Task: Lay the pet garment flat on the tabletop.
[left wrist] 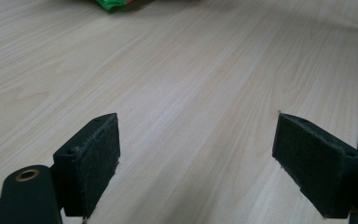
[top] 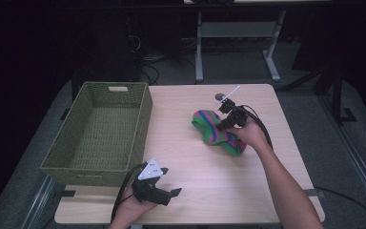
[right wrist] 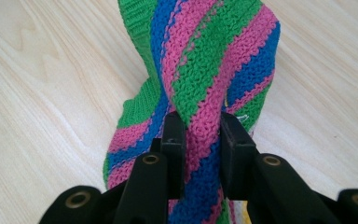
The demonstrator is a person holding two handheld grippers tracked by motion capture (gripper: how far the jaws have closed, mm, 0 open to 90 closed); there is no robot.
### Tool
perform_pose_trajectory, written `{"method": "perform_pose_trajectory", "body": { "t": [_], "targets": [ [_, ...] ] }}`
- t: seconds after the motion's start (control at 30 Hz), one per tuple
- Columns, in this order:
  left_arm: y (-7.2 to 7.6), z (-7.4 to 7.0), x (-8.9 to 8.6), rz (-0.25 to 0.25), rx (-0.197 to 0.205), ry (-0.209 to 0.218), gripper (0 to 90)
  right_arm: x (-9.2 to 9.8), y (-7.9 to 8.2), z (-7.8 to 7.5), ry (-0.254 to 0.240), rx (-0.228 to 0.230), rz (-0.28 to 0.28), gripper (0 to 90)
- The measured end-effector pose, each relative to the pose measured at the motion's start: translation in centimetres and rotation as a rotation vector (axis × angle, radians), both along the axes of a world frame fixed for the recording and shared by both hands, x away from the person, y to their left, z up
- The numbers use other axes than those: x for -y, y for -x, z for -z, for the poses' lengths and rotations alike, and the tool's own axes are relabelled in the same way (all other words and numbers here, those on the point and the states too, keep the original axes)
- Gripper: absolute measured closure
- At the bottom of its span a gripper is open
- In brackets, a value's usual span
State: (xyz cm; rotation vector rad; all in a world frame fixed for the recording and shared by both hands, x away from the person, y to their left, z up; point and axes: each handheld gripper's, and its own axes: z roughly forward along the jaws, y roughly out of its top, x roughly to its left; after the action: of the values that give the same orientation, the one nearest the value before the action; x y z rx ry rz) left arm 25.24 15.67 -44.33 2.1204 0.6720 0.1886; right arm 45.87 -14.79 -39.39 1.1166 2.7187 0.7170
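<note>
— So, high view first: we log a pale wooden table point(top: 209, 176) with a green woven basket point(top: 138, 129) standing at its nine o'clock side. What do we have for the sock?

— We note a striped knitted sock point(top: 209, 126) in green, pink and blue, lying just past table centre toward two o'clock. The right gripper point(top: 229, 116) sits on its far end, held by the right hand point(top: 251, 135). At six o'clock, near the table's front edge, the left hand point(top: 131, 207) holds the left gripper point(top: 171, 193), jaws pointing toward three o'clock, well apart from the sock.

— Left gripper view next. We see its two black pads point(left wrist: 98, 163) standing wide apart, bare wood grain between them, nothing held. A scrap of green knit point(left wrist: 114, 3) peeks in at twelve o'clock.

— Right gripper view, then. We record the jaws drawn in on a fold of the sock point(right wrist: 205, 60), pinched between both pads. The knit rises from the jaws toward twelve o'clock, the table point(right wrist: 42, 93) beneath it.
</note>
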Motion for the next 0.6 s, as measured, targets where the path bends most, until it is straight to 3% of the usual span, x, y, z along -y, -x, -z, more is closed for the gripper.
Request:
{"method": "perform_pose_trajectory", "body": {
  "t": [0.2, 0.43, 0.6],
  "targets": [
    [0.0, 0.0, 0.2, 0.008, 0.002, 0.001, 14.7, 0.9, 0.0, -0.7, -0.045, -0.002, 0.022, 74.0],
    [0.0, 0.0, 0.1, 0.004, -0.001, 0.004, 14.7, 1.3, 0.1, -1.7, -0.039, -0.001, 0.008, 73.9],
    [-0.1, 0.1, 0.1, -0.004, -0.003, -0.004, 14.7, 1.6, 0.5, -2.5, -0.064, 0.009, -0.001, 73.9]
  ]
}}
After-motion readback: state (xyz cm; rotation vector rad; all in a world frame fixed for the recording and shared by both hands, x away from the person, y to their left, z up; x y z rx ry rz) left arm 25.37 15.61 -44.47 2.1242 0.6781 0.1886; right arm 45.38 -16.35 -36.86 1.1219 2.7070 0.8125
